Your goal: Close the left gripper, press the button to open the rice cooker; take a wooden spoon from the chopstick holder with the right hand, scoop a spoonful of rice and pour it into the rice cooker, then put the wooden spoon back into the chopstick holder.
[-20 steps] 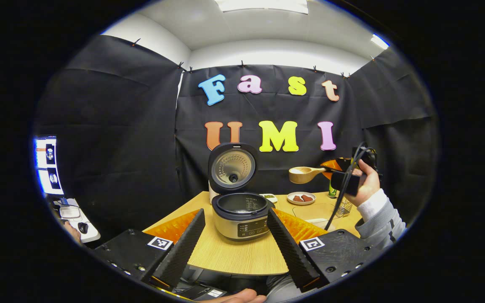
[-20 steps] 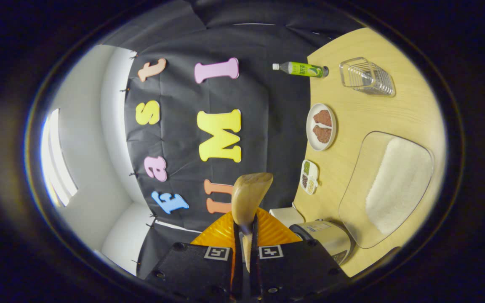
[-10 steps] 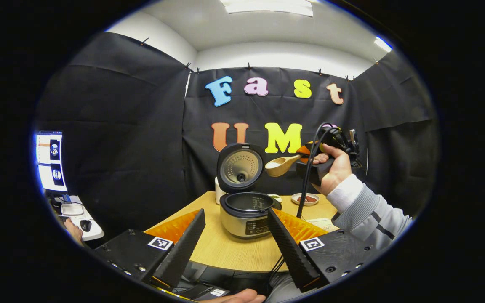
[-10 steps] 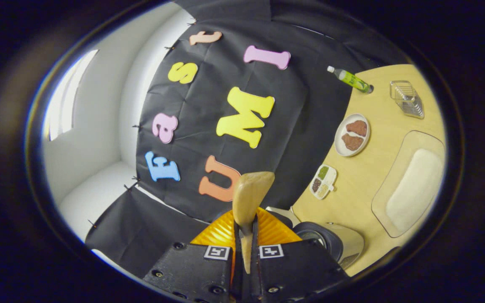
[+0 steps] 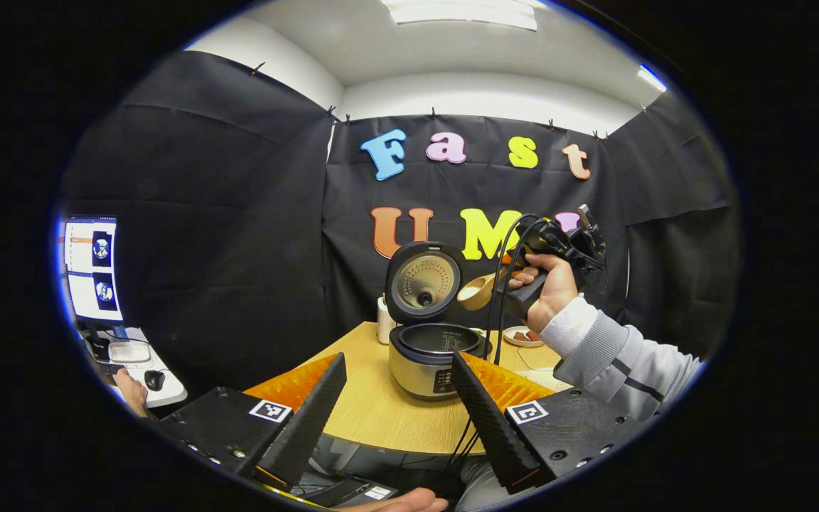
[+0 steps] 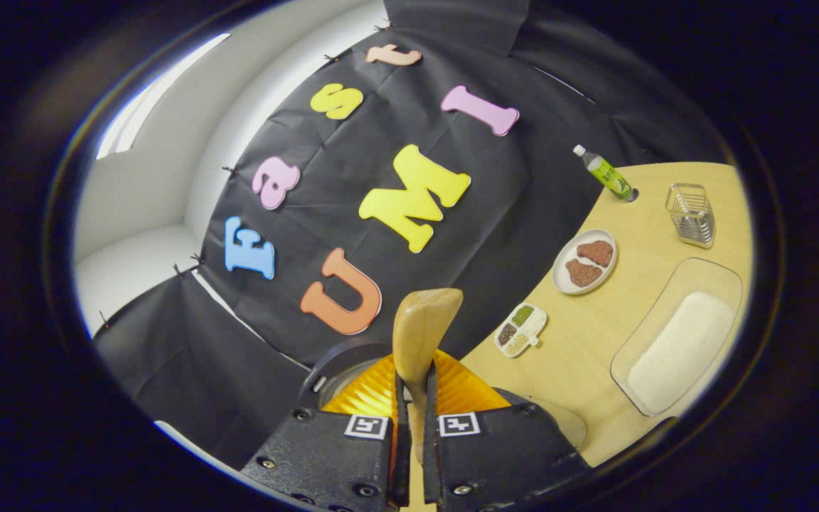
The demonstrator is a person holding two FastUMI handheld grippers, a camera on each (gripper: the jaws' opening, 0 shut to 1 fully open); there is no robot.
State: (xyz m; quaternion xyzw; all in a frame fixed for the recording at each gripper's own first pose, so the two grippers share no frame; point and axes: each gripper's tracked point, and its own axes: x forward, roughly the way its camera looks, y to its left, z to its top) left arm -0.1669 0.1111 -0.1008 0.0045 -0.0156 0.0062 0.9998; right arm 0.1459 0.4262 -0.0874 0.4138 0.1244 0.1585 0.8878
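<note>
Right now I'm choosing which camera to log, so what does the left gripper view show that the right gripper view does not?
Left gripper view: the open rice cooker, a monitor, the hand holding the right gripper.

Right gripper view: the rice tray, green bottle, wire chopstick holder, divided dish.

Both: the wooden spoon, the table, the plate with brown pieces.

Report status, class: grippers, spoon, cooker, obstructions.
Right gripper shut on wooden spoon, bowl beside open lid. Left gripper open, held back. Rice cooker open. Nothing between spoon and pot.
</note>
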